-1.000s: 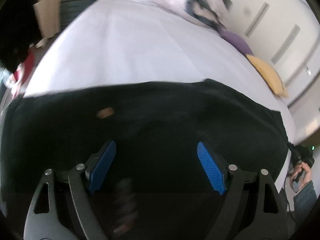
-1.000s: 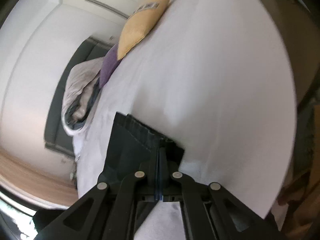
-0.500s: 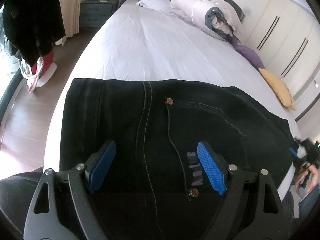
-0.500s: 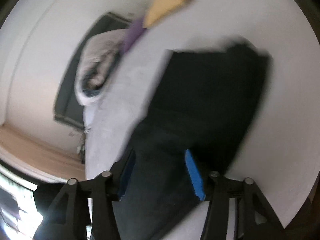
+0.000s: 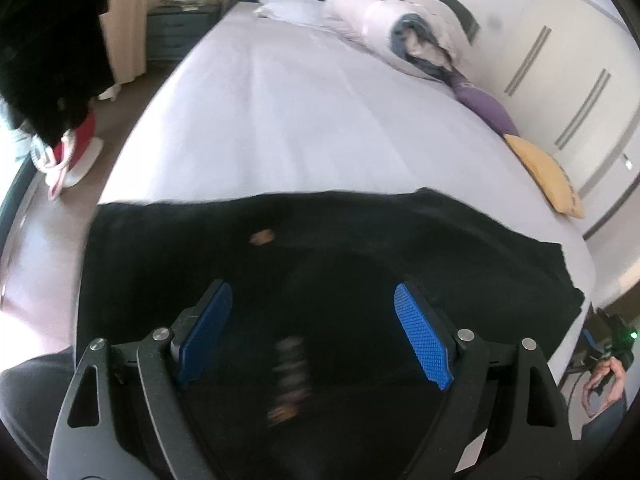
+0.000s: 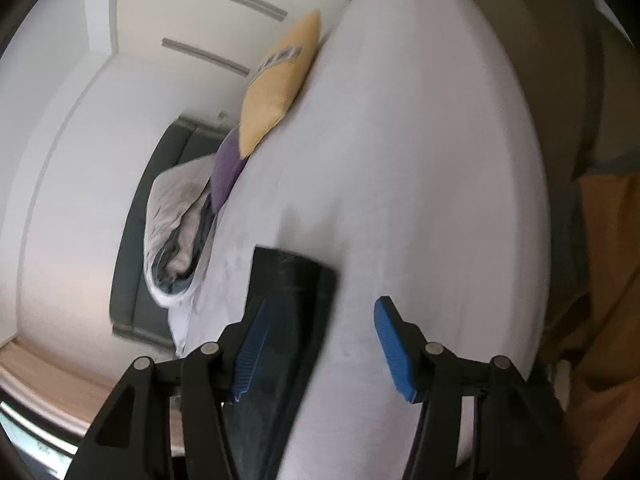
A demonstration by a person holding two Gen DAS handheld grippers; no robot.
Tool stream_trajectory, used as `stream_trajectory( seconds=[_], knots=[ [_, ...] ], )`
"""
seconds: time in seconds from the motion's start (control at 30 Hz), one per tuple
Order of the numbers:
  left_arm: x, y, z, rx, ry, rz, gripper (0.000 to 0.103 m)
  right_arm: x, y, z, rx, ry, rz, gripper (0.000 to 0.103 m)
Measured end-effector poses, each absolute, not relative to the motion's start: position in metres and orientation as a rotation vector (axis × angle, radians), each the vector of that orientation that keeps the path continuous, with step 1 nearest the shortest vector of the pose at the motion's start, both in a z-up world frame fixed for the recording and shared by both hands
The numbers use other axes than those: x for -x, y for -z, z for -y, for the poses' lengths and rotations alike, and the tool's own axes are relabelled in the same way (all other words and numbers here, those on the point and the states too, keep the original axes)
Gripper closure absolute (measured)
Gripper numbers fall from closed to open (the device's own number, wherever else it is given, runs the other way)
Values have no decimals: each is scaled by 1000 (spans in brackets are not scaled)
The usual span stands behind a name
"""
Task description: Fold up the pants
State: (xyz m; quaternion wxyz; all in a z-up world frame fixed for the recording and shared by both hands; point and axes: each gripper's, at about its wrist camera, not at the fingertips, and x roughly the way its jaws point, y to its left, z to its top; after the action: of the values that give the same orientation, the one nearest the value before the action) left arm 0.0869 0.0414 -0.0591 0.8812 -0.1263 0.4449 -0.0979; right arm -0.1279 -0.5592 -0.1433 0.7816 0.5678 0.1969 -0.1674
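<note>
The black pants point(image 5: 360, 248) are lying flat across the bed point(image 5: 300, 112), seemingly ready for folding. The left gripper point(image 5: 316, 332) and right gripper point(image 6: 320, 344) are hovering wide, gripping nothing.

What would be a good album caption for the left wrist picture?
Open left claw with blue pads poised over black denim pants spread across a white-sheeted bed.

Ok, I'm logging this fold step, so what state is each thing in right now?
left claw: open, holding nothing, over the pants.
right claw: open, holding nothing, at the pants' end.
black pants: lying flat across the bed, not gripped; image blurred.
bed: white sheet smooth.
duvet: rolled up at the headboard.
yellow cushion: lying at the bed's edge.
purple cushion: next to the yellow one.
</note>
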Motion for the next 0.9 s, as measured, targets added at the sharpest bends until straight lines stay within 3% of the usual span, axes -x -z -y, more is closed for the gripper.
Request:
stream_trajectory(
  seconds=[0.13,0.47,0.53,0.7,0.77,0.9],
  knots=[
    [-105,53,-4,238,274,-935,20,94,161,561,-1306,342,-522,40],
    [-137,69,72,235,423,-990,20,57,168,572,-1406,253,-471,41],
    [-141,68,86,244,457,-990,20,48,169,574,-1411,258,-466,46],
    [-158,73,124,297,539,-1018,20,28,170,573,-1365,249,-516,85],
    [-160,75,139,317,573,-1034,20,28,175,573,-1365,264,-515,92],
    [-164,91,179,281,638,-1082,20,32,179,571,-1359,267,-483,93]
  ],
)
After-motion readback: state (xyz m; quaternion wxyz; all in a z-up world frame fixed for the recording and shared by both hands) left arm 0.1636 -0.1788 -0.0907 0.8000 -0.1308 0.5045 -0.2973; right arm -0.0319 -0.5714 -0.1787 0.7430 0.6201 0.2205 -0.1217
